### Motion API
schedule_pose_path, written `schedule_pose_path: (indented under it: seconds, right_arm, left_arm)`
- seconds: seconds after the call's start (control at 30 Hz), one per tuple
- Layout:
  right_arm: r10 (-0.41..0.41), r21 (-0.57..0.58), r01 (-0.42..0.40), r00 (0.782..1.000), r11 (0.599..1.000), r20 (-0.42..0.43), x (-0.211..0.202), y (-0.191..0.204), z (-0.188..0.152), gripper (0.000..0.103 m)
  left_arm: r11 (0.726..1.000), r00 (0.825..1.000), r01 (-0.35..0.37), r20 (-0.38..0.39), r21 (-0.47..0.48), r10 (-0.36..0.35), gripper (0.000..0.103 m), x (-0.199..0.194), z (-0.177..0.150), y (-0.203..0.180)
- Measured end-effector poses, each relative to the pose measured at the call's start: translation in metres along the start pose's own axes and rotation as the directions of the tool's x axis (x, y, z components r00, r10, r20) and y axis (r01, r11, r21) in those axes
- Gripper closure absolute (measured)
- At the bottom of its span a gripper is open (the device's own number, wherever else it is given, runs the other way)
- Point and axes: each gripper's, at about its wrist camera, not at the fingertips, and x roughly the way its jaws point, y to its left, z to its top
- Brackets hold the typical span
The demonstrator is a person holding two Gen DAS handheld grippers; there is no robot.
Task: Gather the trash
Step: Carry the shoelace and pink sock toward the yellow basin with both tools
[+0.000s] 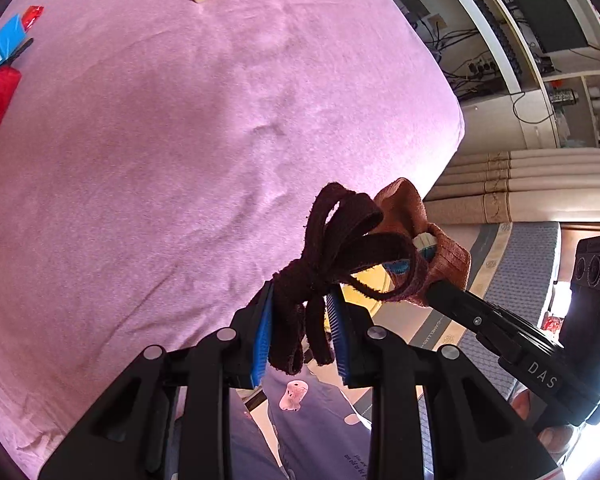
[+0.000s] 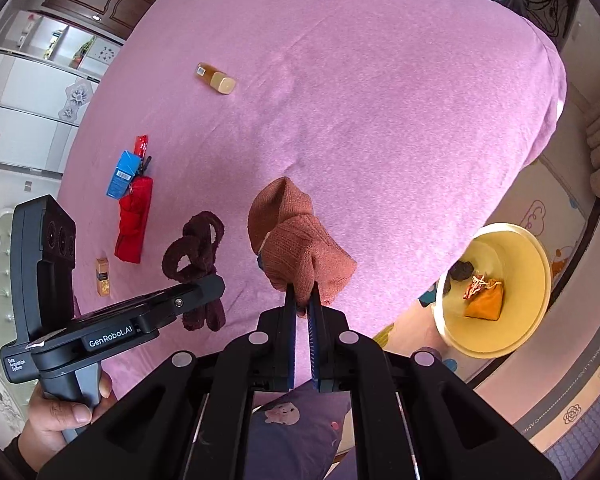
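Pinched between left claw [image 1: 300, 328] pads: dark maroon knotted fabric strip [image 1: 320, 280]. Clamped in right claw [image 2: 302, 316]: rust-brown knitted cloth [image 2: 296, 240], above pink bedsheet [image 2: 360, 100]. Right of it, yellow round bin [image 2: 532, 320] holding scraps.

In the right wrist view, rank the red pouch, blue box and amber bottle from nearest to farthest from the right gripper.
1. Red pouch, left of the right gripper.
2. Blue box, just beyond the pouch, touching it.
3. Amber bottle, farthest, upper left on the bedspread.
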Motion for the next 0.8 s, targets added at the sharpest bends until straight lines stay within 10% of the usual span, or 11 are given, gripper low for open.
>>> schedule_pose_path:
  seconds: [0.8]
  right_arm:
    - [-0.044,0.343,0.03,0.998,0.939,0.033,-0.07,-0.228,-0.068,0.097]
  left_arm:
    - [0.96,0.967,-0.016,-0.239,0.28,0.086,0.076,0.148,-0.048,-0.201]
